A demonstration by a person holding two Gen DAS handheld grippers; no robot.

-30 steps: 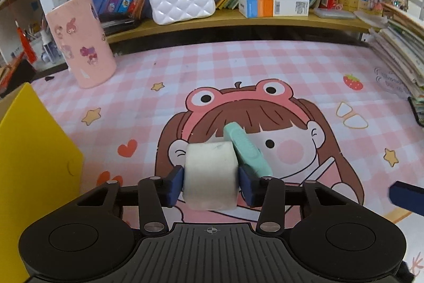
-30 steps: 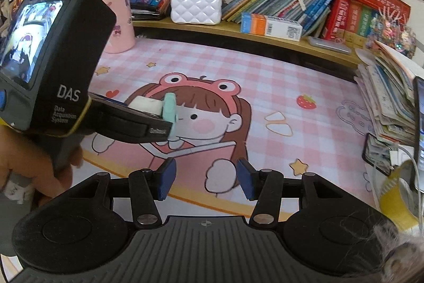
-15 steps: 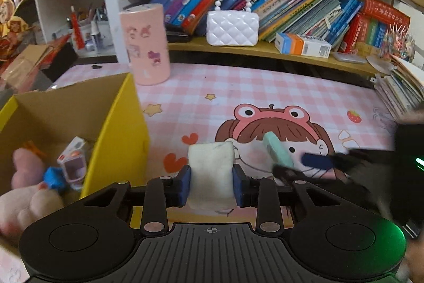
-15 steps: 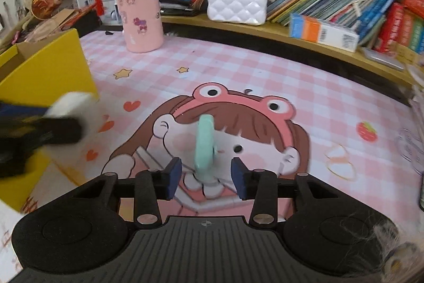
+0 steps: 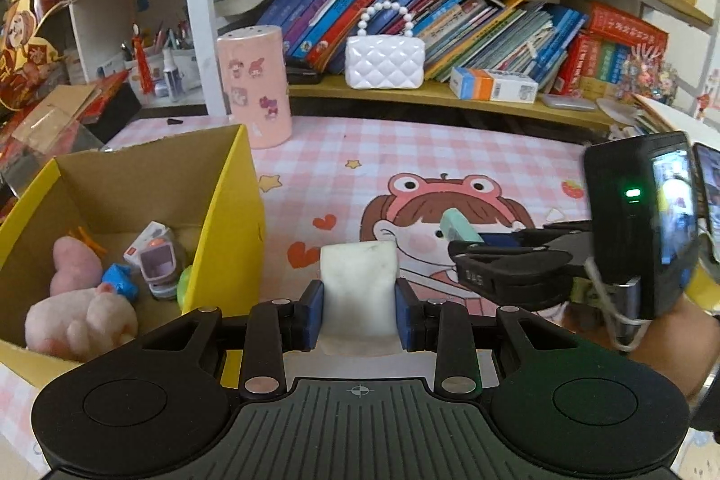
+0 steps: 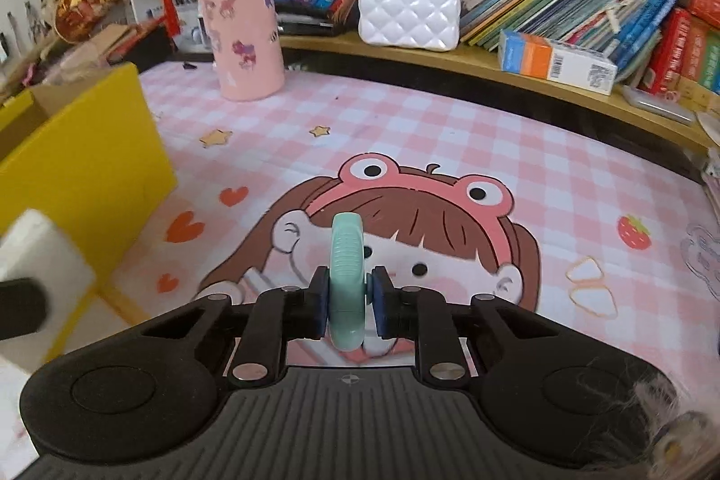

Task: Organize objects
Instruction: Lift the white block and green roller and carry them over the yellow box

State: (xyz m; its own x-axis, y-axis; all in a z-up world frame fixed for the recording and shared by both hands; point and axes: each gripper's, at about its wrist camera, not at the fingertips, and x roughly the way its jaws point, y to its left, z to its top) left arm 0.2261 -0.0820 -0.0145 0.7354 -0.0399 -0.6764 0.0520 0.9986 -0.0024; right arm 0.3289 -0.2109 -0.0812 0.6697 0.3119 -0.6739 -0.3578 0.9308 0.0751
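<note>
1. Left tongs (image 5: 358,302) pinch the white block (image 5: 358,291), just right of the yellow box (image 5: 229,219).
2. Right tongs (image 6: 346,302) have just closed on the mint piece (image 6: 345,277), mid-counter (image 6: 450,138).
3. Next: carry both left over the box, then release.

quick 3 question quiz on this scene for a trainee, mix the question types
1. True or false: the left gripper holds the white foam block.
2. What is the right gripper shut on? A) the white quilted purse B) the mint green piece C) the pink cylinder
3. Fill in: the pink plush toy lies inside the ____ box.

Key:
1. True; both pads press its sides.
2. B; the purse sits on the shelf and the cylinder stands on the mat.
3. Yellow.
</note>
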